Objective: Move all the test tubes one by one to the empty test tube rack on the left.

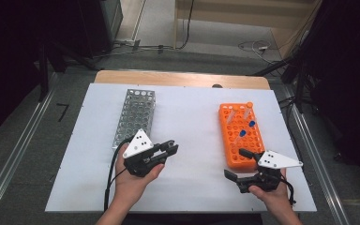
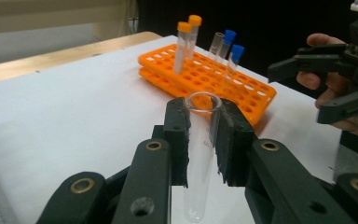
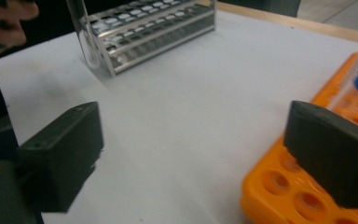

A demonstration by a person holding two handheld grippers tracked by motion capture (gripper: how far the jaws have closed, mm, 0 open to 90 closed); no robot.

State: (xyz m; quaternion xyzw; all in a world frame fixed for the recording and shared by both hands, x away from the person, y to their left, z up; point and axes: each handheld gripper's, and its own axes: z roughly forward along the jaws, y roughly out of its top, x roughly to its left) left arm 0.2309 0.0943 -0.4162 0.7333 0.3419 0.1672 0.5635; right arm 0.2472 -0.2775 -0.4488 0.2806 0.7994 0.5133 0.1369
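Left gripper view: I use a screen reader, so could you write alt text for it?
The left gripper clamps an uncapped clear glass tube upright over a white table. Behind stands an orange rack holding capped tubes; the right gripper is open at right.

A big white board (image 1: pixel 183 140) lies on a wooden table (image 1: pixel 183 78). On its left side sits a shiny silver metal rack full of holes (image 1: pixel 135 116). On its right side sits a bright orange plastic rack (image 1: pixel 240 135) with a few tubes (two have blue caps) standing in it. The left gripper (image 1: pixel 170 149) is near the silver rack. The right gripper (image 1: pixel 237 164) has its jaws spread wide, just beside the orange rack.
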